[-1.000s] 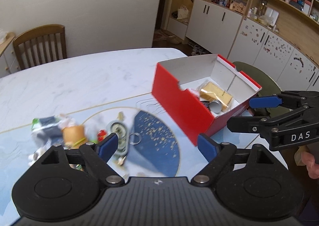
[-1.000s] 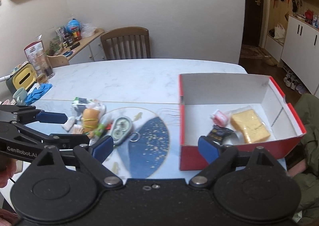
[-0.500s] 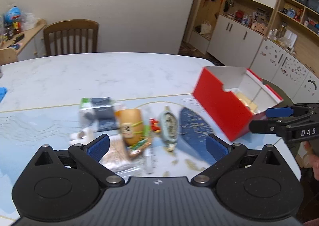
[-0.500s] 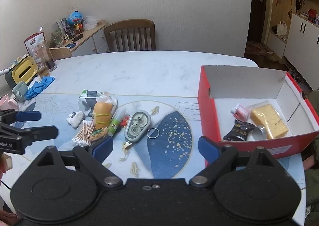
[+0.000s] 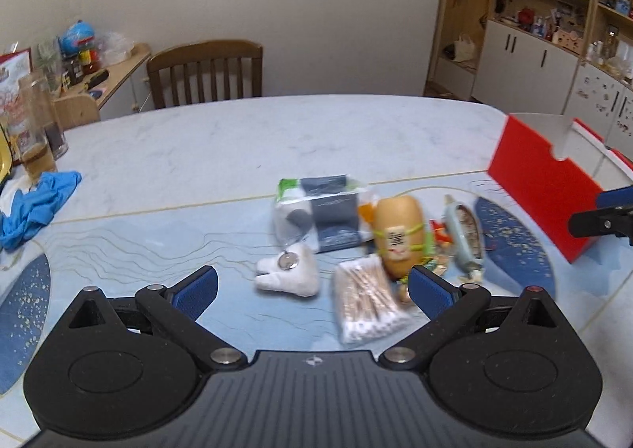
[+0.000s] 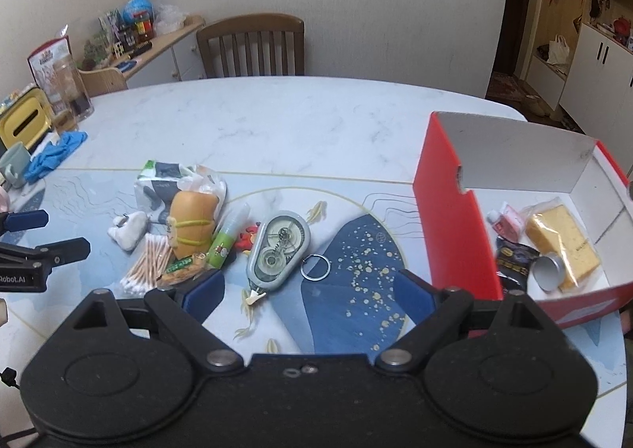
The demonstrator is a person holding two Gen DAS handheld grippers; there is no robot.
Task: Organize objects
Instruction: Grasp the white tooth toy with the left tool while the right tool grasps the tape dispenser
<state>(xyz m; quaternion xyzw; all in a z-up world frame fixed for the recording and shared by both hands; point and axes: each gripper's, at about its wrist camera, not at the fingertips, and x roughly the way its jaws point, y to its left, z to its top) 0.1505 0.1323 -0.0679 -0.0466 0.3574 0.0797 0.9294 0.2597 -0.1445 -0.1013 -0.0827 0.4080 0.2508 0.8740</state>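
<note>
1. I've got the red box at 3 o'clock in the right view, walls up, some items already lying inside. Its near wall hides part of the floor, so a blind drop could land on the yellow sponge or the little tin.
2. The loose pile sits at 10 o'clock in that view, well apart from the box. The wrapped bun lies on the clear bag and touches the cotton swab pack; pinch carelessly and I'd drag neighbours along.
3. My left gripper is spread wide with nothing in it, hovering above the tooth-shaped plush and the swabs. That view is smeared, so I can't judge the height over them.
4. My right gripper is also spread and empty, the correction tape dispenser just ahead at 12 o'clock. It's smooth and rounded, so I reckon it may squirt out of a shallow pinch.
5. The green glue stick could roll if nudged.
6. The key ring lies flat; I doubt the pads can get under it.
7. The small red thing beside the dispenser I can't identify.
</note>
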